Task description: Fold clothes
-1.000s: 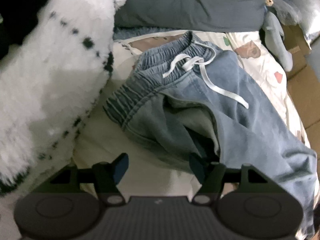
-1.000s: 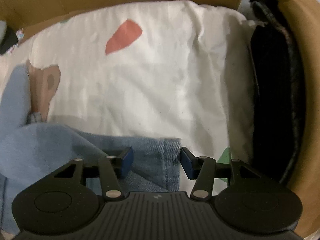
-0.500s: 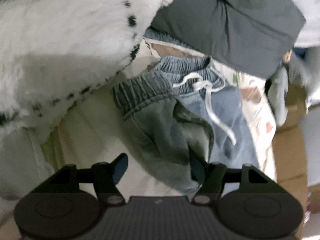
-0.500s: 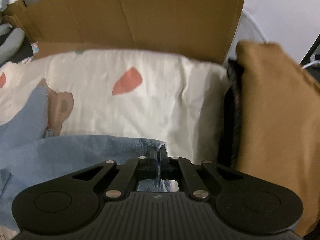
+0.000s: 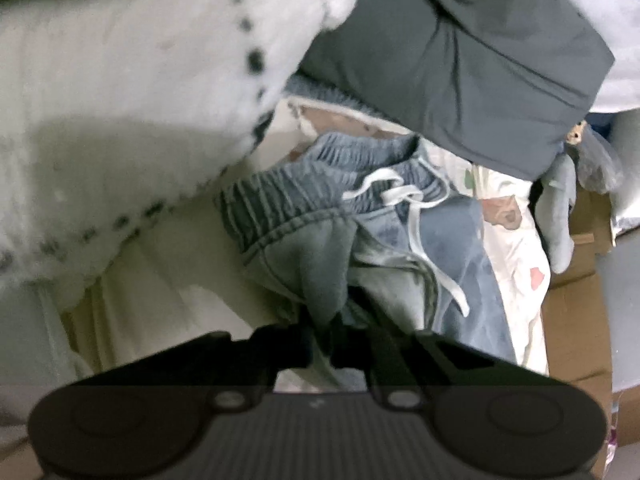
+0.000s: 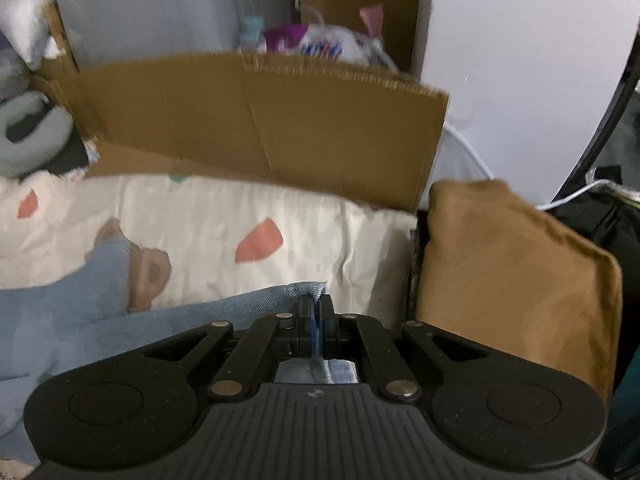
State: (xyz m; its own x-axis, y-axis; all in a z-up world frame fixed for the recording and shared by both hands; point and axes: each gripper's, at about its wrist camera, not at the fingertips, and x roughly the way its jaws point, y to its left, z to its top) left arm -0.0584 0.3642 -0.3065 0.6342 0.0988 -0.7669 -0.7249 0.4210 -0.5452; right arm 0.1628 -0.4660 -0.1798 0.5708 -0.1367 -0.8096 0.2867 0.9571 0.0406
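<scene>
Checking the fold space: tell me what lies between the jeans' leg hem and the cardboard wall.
Right wrist view: only the printed cream sheet lies between the jeans hem, clamped in the right gripper, and the cardboard wall.

Faded blue denim was seen in the jeans (image 5: 460, 248), paler grey-green where the fabric was bunched just ahead of the black left gripper (image 5: 322, 340), and a white drawstring (image 5: 404, 196) was laid over it. A white fleece dotted with black (image 5: 140, 80) was shown to the upper left, a dark grey cushion (image 5: 460, 60) beyond. Ahead of the black right gripper (image 6: 316, 316), a cream sheet printed with coral shapes and brown bears (image 6: 256, 216) was seen, with brown cardboard (image 6: 280, 128) behind and an ochre cushion (image 6: 512, 276) to the right.
</scene>
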